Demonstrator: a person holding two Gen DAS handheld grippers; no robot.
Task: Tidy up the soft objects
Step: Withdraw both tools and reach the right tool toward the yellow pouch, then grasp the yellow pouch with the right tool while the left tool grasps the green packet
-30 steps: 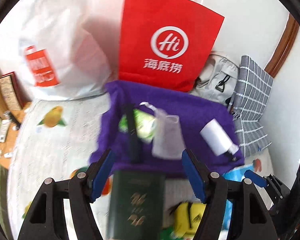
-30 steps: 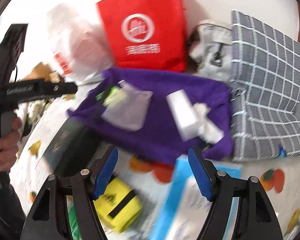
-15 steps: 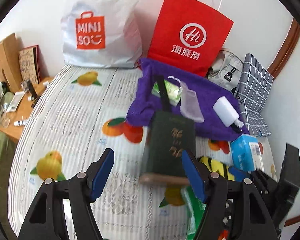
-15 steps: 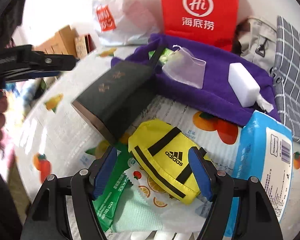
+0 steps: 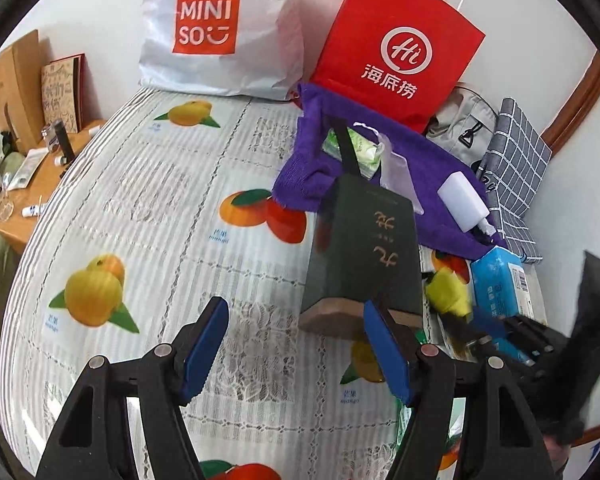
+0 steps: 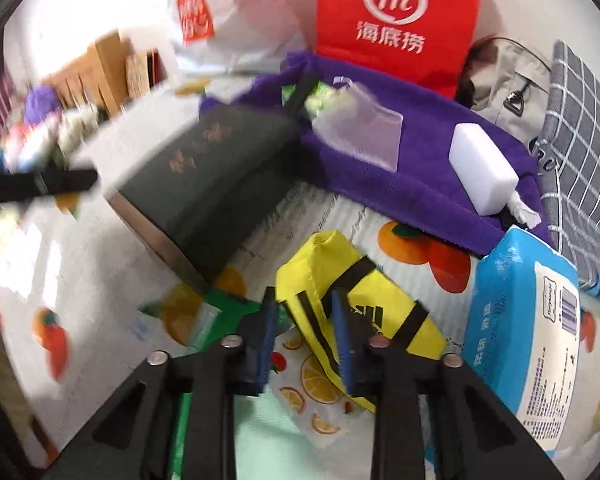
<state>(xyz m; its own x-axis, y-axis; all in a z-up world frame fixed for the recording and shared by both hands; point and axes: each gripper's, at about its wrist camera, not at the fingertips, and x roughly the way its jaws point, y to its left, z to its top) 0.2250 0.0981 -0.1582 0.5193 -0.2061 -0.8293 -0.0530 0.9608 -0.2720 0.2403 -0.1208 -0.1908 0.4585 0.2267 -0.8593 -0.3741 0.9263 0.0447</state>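
Right wrist: right hand-held gripper [image 6: 304, 334] just closing, pinching yellow pouch [image 6: 356, 312], long axis diagonal.

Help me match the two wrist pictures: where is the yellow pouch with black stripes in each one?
Left wrist: yellow pouch at right of centre, small, between the dark green book and the blue tissue pack.
Right wrist: yellow pouch low at centre, pinched by the right gripper.
Shared landmark: the red paper bag at the top of both.

Our left black two-finger gripper with blue pads [image 5: 296, 348] points steeply down, jaws spread wide with nothing between them. Our right black gripper with blue pads [image 6: 305, 334] has just been closing, its pads pinching a fold of yellow fabric pouch [image 6: 352, 320].
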